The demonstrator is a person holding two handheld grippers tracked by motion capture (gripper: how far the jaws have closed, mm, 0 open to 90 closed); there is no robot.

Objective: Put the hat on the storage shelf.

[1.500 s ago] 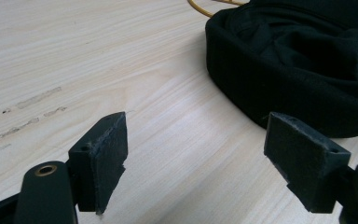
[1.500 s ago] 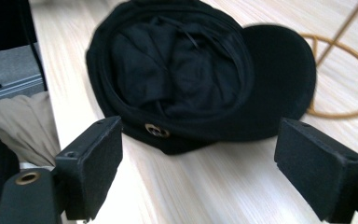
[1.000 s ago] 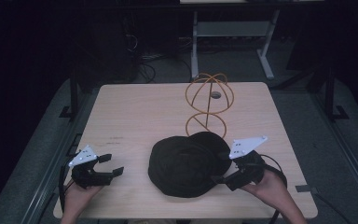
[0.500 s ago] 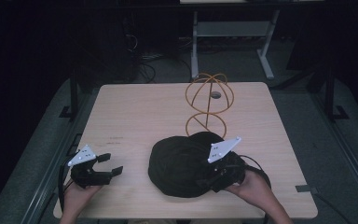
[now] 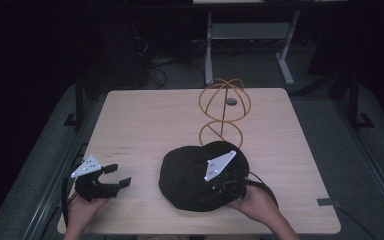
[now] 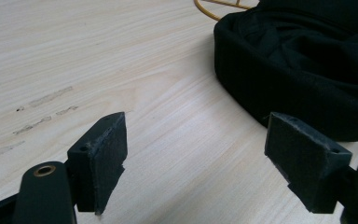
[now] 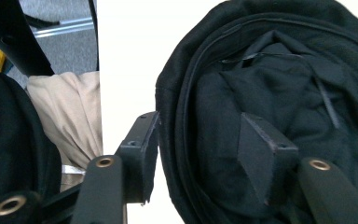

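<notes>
A black fabric hat [image 5: 187, 175] lies crumpled on the near middle of the wooden table [image 5: 150, 120]. My right gripper [image 5: 219, 186] is over the hat's near right side. In the right gripper view it [image 7: 200, 156] stands open astride the hat's rim [image 7: 177, 116], with one jaw outside the rim and the other down in the folds. My left gripper [image 5: 119, 175] rests open on the table to the left of the hat, a short gap away. In the left gripper view its jaws [image 6: 200, 156] are wide apart, with nothing between them, and the hat [image 6: 307, 60] is ahead at the right.
An orange wire stand [image 5: 224, 107], a sphere above a loop, rises just behind the hat; its base [image 6: 214, 7] peeks in beside the hat. Bare tabletop stretches left and far. The person's beige trousers [image 7: 70, 121] lie past the near table edge.
My right gripper has moved left from the hat's right edge onto the hat, and its jaws now straddle the rim. The left gripper has stayed put.
</notes>
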